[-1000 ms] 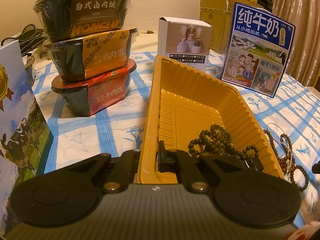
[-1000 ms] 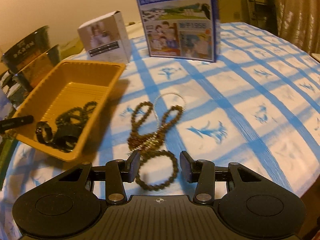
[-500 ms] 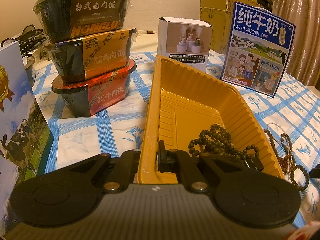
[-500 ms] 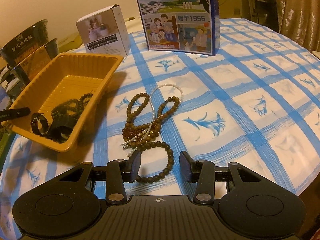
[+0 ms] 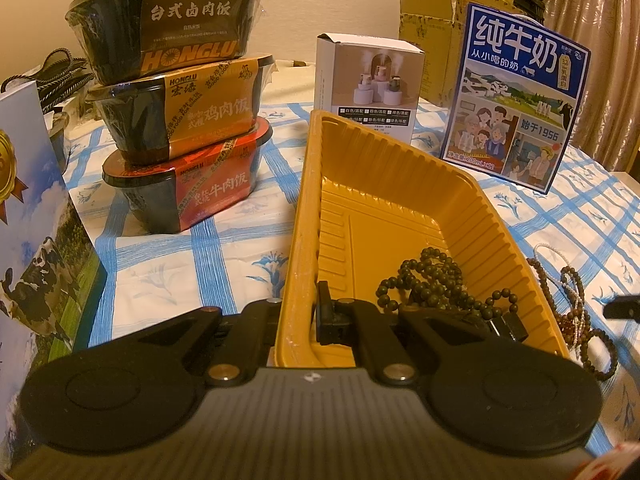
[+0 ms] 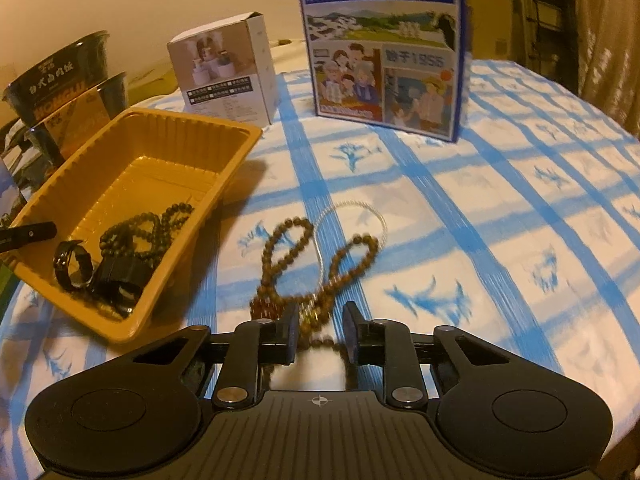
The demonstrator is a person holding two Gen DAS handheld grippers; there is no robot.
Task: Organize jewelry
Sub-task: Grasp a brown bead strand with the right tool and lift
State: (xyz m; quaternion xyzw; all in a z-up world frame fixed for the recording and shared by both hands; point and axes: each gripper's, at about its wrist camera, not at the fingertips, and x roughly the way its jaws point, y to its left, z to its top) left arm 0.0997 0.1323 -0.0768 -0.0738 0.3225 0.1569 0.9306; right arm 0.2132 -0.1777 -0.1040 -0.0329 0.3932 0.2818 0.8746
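Note:
A yellow plastic tray sits on the checked cloth. It holds a dark green bead string and a black watch. My left gripper is shut on the tray's near rim. A tangle of brown bead bracelets with a thin pearl strand lies on the cloth right of the tray. My right gripper is open, its fingers astride the near end of the brown beads.
Three stacked instant-rice bowls stand left of the tray. A small white box and a blue milk carton stand behind. Another carton is at far left.
My right gripper has moved forward and down over the brown beads, which now lie between its fingers. The left gripper and the tray have not moved.

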